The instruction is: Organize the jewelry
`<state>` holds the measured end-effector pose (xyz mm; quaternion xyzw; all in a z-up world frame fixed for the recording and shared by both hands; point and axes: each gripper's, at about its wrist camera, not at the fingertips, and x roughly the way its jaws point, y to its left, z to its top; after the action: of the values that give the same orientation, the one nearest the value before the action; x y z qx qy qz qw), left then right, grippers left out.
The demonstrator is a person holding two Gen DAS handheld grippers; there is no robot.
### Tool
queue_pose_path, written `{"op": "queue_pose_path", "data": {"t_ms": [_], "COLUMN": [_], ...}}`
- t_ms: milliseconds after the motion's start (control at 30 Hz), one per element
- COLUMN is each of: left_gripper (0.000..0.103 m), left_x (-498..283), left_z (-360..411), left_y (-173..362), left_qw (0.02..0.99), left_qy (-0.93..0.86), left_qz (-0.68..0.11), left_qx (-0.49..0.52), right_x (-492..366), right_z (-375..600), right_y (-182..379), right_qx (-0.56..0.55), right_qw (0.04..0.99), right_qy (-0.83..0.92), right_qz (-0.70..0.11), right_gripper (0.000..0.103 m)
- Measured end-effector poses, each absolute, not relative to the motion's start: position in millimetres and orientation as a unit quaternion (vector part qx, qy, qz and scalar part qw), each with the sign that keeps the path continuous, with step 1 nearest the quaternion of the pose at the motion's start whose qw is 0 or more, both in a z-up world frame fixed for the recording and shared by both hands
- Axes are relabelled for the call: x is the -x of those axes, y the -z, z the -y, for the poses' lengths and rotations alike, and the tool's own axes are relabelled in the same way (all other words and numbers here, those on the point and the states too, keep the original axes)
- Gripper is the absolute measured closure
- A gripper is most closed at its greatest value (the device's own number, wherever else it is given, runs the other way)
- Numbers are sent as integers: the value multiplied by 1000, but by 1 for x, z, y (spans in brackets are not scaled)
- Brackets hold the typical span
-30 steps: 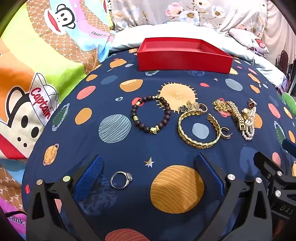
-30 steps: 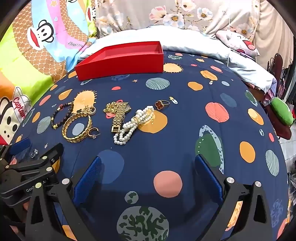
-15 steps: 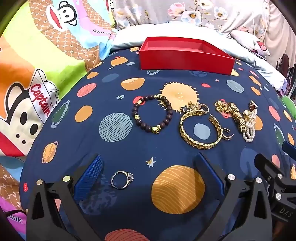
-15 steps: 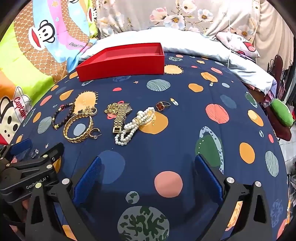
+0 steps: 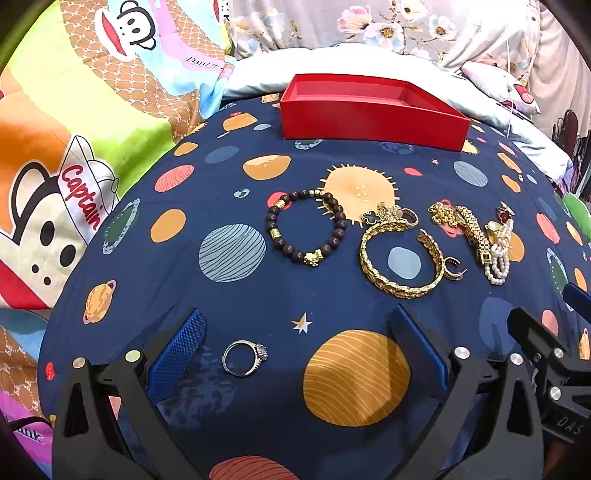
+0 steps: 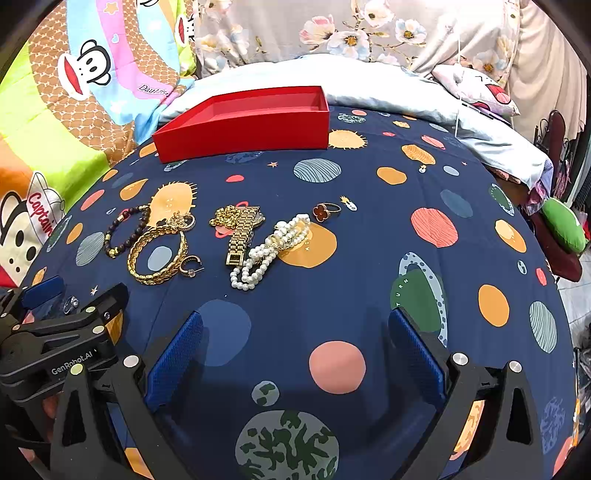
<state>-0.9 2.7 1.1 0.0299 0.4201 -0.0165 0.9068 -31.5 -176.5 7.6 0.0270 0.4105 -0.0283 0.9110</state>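
Observation:
An empty red box (image 5: 373, 110) (image 6: 243, 123) stands at the far side of a navy planet-print bedspread (image 5: 229, 295). In front of it lie a dark bead bracelet (image 5: 306, 230), a gold bangle (image 5: 400, 254), a gold link chain (image 6: 240, 230), a pearl bracelet (image 6: 269, 249), a small hoop earring (image 6: 190, 264) and a red clover ring (image 6: 325, 211). A silver ring (image 5: 244, 357) lies between the fingers of my open left gripper (image 5: 295, 354), near its left pad. My right gripper (image 6: 295, 354) is open and empty, nearer than the pearls.
A colourful monkey-print quilt (image 5: 74, 147) lies on the left. Floral pillows (image 6: 369, 33) and a pale sheet are behind the box. The bed's right edge drops off by a green cushion (image 6: 563, 225).
Both views have crept slightly forward and down; the jewelry sits a little lower in view. Nothing has been picked up.

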Motion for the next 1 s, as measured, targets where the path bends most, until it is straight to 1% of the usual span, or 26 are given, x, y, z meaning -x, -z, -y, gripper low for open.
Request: {"op": "queue_pose_path", "data": {"t_ms": [1000], "left_gripper": [5], "left_x": [2], "left_z": [-6], "left_y": [-6], "left_qw": [910], "left_qy": [18], "left_qz": [-414], "left_qx": [-20], "right_x": [32], "right_z": [177], "right_y": [-9], "right_qx": [-27], "right_qw": [912], "right_qy": [27], "right_qz": [-409], "right_gripper": [5]}}
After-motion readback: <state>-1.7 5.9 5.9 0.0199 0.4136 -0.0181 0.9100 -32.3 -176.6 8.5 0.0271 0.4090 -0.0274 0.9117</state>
